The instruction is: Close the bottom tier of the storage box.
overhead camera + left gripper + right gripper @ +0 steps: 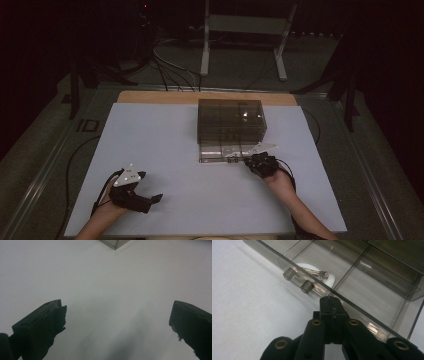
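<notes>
- We see the smoky clear drawer (220, 151) pulled out of its cabinet (231, 120) at the counter's (165, 150) middle; our right gripper view shows a screw (314, 272) on a white disc (332, 278) in one compartment.
- Our right gripper (331, 302), fingers pressed together, sits at the drawer's front wall.
- Our left gripper (117, 322), fingers spread with nothing between them, sits well apart over bare counter.

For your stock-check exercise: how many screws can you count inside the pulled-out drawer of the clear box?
1. A single metal screw lies on a white patch in the drawer compartment next to the two clear knobs. More may be hidden in the parts of the drawer out of sight.
</notes>
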The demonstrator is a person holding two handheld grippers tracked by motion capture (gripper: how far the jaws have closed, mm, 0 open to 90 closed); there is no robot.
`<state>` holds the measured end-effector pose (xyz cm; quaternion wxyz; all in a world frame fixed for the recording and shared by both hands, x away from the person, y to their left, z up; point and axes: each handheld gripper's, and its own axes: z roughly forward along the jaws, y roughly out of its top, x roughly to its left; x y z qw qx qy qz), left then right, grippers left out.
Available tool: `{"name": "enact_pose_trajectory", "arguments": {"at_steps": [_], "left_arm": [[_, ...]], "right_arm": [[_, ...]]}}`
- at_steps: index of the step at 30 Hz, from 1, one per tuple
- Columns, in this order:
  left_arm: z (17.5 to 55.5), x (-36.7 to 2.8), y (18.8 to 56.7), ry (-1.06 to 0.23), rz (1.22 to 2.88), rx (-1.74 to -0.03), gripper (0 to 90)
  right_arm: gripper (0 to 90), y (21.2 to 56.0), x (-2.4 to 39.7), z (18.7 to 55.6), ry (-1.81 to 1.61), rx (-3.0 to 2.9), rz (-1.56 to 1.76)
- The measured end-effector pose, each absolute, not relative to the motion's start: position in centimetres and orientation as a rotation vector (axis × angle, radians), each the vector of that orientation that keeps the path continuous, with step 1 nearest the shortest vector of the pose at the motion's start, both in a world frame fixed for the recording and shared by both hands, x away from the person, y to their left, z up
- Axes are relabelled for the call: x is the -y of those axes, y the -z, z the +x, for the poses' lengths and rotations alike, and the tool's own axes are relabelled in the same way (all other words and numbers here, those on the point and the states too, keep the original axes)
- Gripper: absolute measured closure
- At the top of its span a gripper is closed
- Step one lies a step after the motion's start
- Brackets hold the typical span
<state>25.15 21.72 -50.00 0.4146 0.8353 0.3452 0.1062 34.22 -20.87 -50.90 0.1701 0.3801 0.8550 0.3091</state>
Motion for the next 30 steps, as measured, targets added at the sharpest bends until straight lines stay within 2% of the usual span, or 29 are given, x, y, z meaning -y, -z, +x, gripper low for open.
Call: {"name": "enact_pose_trajectory", "arguments": {"at_steps": [30], "left_arm": [[25.16,-21.72,50.02,-0.268,2.102,-0.867,0.0]], "right_arm": [[90.0,50.35,21.21,35.16,-0.880,-2.400,1.098]]}}
